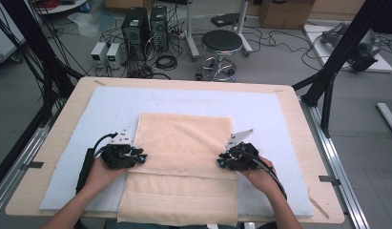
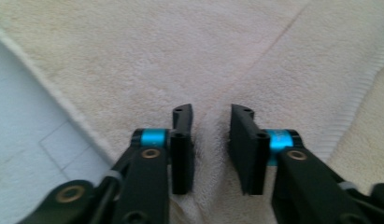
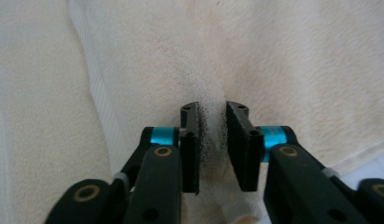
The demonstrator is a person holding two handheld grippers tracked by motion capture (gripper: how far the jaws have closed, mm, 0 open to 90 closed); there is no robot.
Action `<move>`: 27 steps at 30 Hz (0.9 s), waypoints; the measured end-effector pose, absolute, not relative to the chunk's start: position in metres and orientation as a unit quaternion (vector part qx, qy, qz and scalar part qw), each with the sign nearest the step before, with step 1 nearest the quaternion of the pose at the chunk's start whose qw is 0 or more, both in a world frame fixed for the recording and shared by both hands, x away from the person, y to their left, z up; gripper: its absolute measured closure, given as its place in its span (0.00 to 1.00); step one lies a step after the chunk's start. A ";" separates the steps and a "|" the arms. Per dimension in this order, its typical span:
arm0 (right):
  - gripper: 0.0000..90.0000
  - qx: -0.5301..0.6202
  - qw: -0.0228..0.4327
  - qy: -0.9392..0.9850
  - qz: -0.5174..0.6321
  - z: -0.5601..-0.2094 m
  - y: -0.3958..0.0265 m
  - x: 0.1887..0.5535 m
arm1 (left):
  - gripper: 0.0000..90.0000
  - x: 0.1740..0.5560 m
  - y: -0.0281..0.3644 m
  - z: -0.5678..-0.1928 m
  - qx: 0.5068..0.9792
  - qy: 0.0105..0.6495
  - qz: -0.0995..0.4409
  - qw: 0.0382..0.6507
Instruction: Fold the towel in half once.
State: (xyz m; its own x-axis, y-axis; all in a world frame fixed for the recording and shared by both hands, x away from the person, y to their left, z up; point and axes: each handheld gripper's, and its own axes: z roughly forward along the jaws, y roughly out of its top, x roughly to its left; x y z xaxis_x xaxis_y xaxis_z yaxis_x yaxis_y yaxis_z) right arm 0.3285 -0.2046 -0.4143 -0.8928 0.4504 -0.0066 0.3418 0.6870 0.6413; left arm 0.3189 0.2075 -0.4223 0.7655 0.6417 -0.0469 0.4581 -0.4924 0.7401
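towel [image 1: 184, 143] folded, long axis toward the person | left gripper [image 1: 142, 157], right gripper [image 1: 221, 163] at its side edges | both fingers clamped on towel folds

The towel [image 1: 181, 157] is pale cream terry cloth, lying flat on the light blue mat [image 1: 260, 109] that covers the table, centred across the mat's width and nearer its front edge. It is folded over on itself: the upper layer forms a rectangle on the part farther from the front edge, and its free edge runs straight across the towel about midway. The single lower layer reaches out past the mat's front edge and hangs slightly over it. A woven ribbed band runs across the towel near its front hem. The surface is smooth, apart from small pinched ridges at the left and right ends of the upper layer.
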 end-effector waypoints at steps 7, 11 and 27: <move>0.54 0.207 0.081 0.905 0.364 -0.405 -0.213 0.320 | 0.57 0.312 0.210 -0.421 0.861 0.286 0.088 0.410; 0.43 0.215 0.053 0.911 0.347 -0.417 -0.211 0.328 | 0.49 0.319 0.208 -0.428 0.870 0.288 0.078 0.392; 0.89 0.194 0.014 0.908 0.372 -0.399 -0.214 0.315 | 0.89 0.294 0.220 -0.402 0.865 0.255 0.066 0.426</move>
